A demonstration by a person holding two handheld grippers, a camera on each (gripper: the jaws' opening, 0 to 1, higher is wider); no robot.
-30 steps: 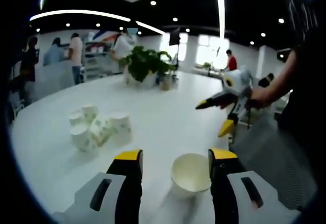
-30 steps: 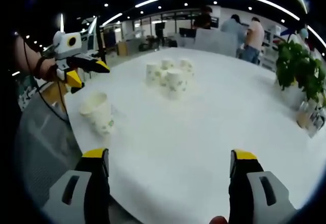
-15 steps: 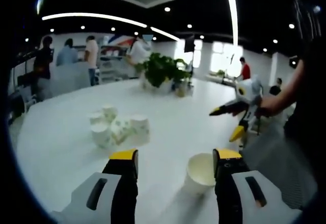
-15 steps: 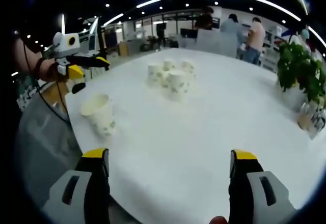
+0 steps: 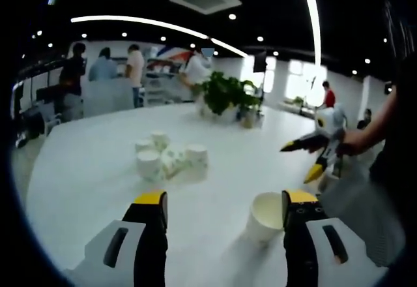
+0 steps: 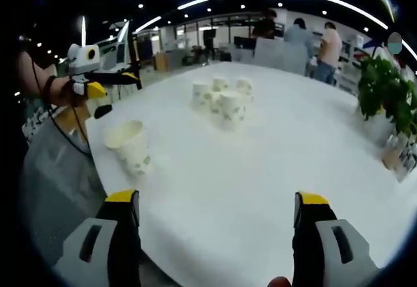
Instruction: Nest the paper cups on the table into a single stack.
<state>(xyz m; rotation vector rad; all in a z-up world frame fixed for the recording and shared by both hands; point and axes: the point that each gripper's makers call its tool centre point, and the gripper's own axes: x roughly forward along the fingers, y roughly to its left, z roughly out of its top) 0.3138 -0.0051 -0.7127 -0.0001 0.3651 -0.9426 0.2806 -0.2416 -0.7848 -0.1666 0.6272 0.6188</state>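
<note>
A lone white paper cup (image 5: 266, 216) stands upright near the table's front edge, just ahead of my left gripper (image 5: 225, 199) and close to its right jaw. That gripper is open and holds nothing. Farther out on the white table (image 5: 85, 182) several paper cups (image 5: 171, 160) stand bunched together. My right gripper (image 6: 217, 199) is open over the table (image 6: 260, 169) with nothing between its jaws. From there the lone cup (image 6: 130, 147) sits at the left and the bunched cups (image 6: 223, 98) farther back. Each gripper is visible from the other: the right gripper (image 5: 301, 160), the left gripper (image 6: 114, 85).
A potted plant (image 5: 228, 94) stands at the table's far side, also visible as the plant (image 6: 384, 88) at the right. People (image 5: 104, 68) stand in the background. The person's arm (image 5: 384, 130) reaches in from the right.
The left gripper has swung left, so the lone cup now sits by its right jaw instead of between the jaws. The right gripper has barely moved. No cup has moved.
</note>
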